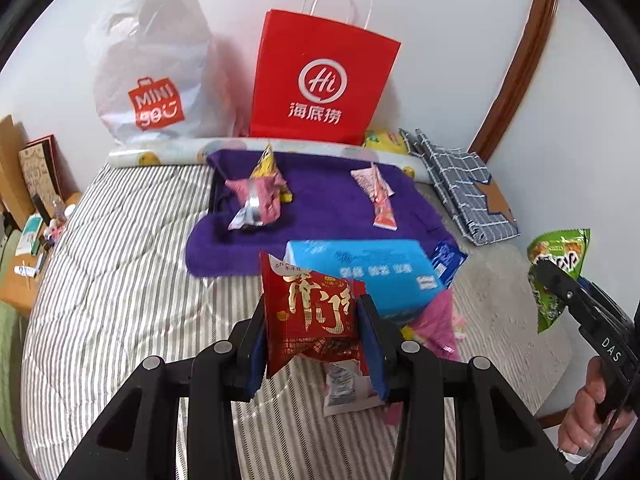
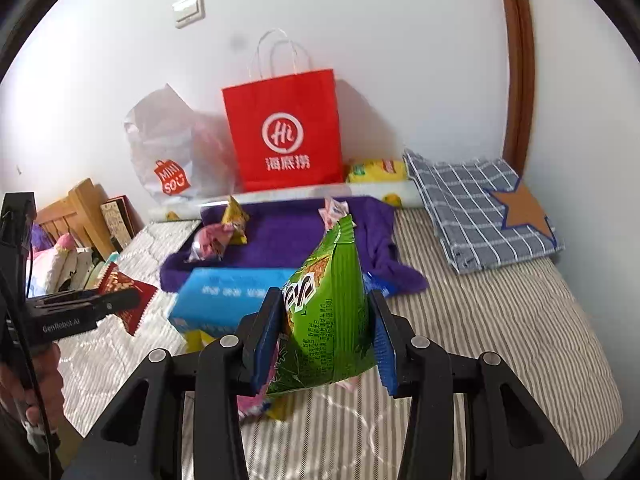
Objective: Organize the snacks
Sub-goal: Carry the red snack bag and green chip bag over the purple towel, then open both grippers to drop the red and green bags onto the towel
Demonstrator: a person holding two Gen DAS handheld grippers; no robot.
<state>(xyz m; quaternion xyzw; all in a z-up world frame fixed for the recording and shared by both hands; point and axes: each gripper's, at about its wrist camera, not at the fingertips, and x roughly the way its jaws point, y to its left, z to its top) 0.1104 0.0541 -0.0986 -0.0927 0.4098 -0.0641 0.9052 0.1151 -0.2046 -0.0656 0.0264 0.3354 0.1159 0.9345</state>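
My left gripper (image 1: 314, 322) is shut on a red snack packet (image 1: 312, 312) with gold characters, held above the striped bed; it also shows in the right wrist view (image 2: 126, 298). My right gripper (image 2: 326, 322) is shut on a green snack bag (image 2: 328, 312), also seen at the right of the left wrist view (image 1: 558, 276). On a purple towel (image 1: 328, 200) lie a pink and yellow snack pile (image 1: 258, 192) and a pink packet (image 1: 378, 192). More packets, pink (image 1: 436, 320) and white (image 1: 344, 388), lie on the bed below my grippers.
A blue tissue pack (image 1: 372, 272) lies in front of the towel. A red paper bag (image 1: 320, 80) and a white Miniso bag (image 1: 156, 80) stand against the wall. A folded plaid cloth (image 1: 460, 184) lies at right. A cluttered wooden nightstand (image 1: 24, 216) is at left.
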